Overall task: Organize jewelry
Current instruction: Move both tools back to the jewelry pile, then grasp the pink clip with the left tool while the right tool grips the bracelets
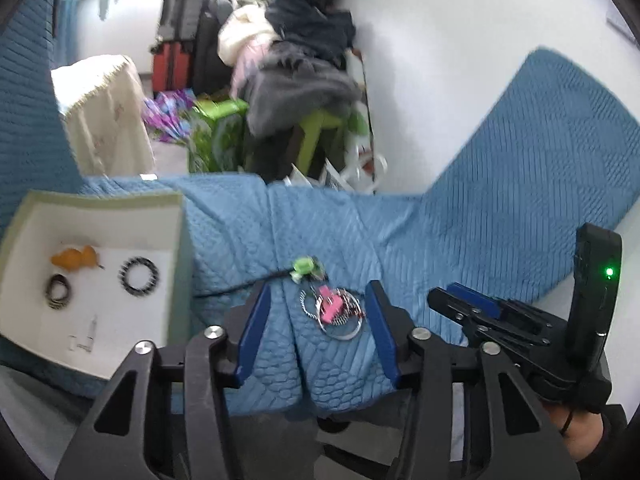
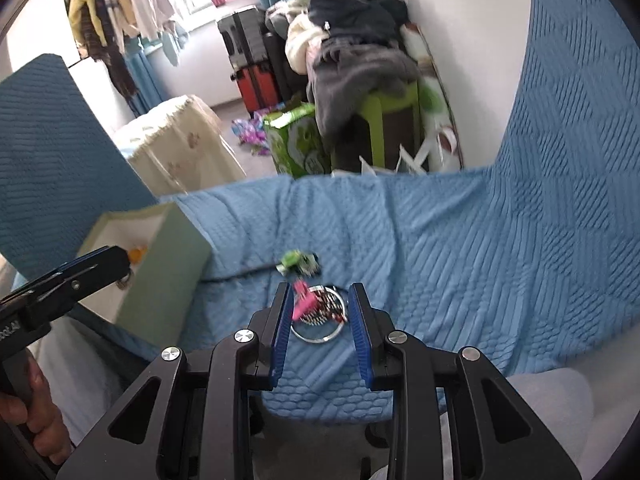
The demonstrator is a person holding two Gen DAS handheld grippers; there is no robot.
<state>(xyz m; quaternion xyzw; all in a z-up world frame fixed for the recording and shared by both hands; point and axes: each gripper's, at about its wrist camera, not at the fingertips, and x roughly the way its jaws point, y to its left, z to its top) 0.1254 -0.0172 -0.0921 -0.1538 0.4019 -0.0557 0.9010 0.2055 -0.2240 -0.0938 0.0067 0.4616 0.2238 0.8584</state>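
Note:
A small heap of jewelry [image 1: 334, 312] lies on the blue quilted cover: silver rings, beads and a pink clip [image 1: 330, 304]. A green charm [image 1: 304, 267] on a black cord lies just beyond it. My left gripper [image 1: 318, 300] is open, its fingers on either side of the heap. My right gripper [image 2: 318, 300] is open too, over the same heap [image 2: 320, 314], beside the pink clip [image 2: 302, 302]. The green charm [image 2: 298, 262] lies farther off. An open pale green box [image 1: 182, 264] at left holds an orange piece [image 1: 74, 259], two black bracelets and small silver items.
The right gripper shows at right in the left wrist view [image 1: 472, 304]; the left one shows at left in the right wrist view [image 2: 80, 272]. The box [image 2: 168, 272] stands left of the heap. Beyond the cover's edge: clothes, suitcases, a green stool [image 2: 384, 128].

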